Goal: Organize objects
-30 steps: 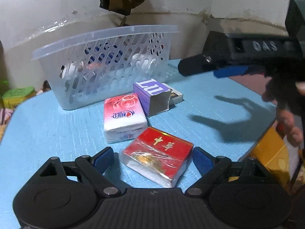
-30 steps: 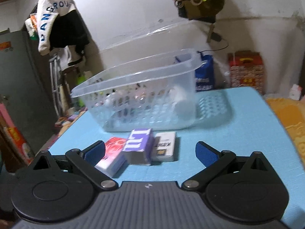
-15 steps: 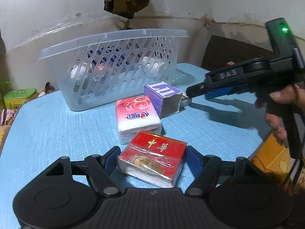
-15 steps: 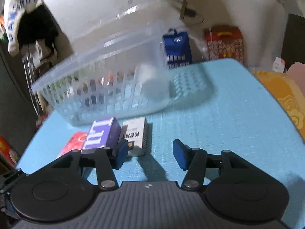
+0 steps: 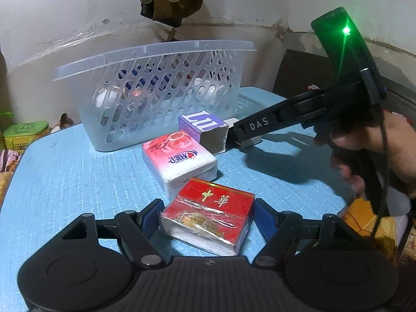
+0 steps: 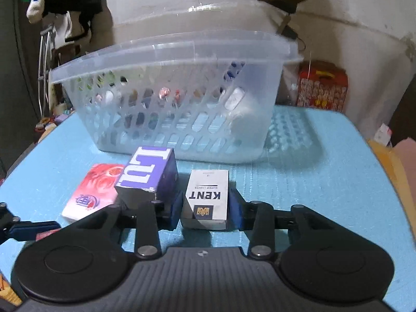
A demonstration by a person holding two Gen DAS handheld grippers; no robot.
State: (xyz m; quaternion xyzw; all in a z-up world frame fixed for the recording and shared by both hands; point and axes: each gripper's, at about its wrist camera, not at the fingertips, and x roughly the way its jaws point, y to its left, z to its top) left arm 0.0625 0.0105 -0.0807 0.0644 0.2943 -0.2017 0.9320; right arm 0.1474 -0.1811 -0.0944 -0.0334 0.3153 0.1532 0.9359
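A red cigarette pack [image 5: 208, 215] lies on the blue table between the pads of my left gripper [image 5: 206, 217], which is shut on it. My right gripper [image 6: 206, 205] is shut on a white Kent pack [image 6: 206, 197], with both pads against its sides. It also shows in the left wrist view [image 5: 234, 136]. A purple box [image 6: 148, 174] stands just left of the Kent pack, also seen in the left wrist view [image 5: 202, 127]. A pink tissue pack [image 5: 179, 158] lies between the purple box and the red pack. A clear plastic basket [image 6: 169, 52] holding several items stands behind them.
The blue table [image 5: 65, 176] ends at a right edge near an orange object [image 5: 364, 215]. A green tin [image 5: 23, 132] sits beyond the table's left edge. A red patterned box [image 6: 322, 88] stands behind the table by the wall. A dark bag [image 5: 171, 0] hangs on the wall.
My left gripper moved forward and closed on the red pack. My right gripper came down to the table, moved forward and closed on the Kent pack.
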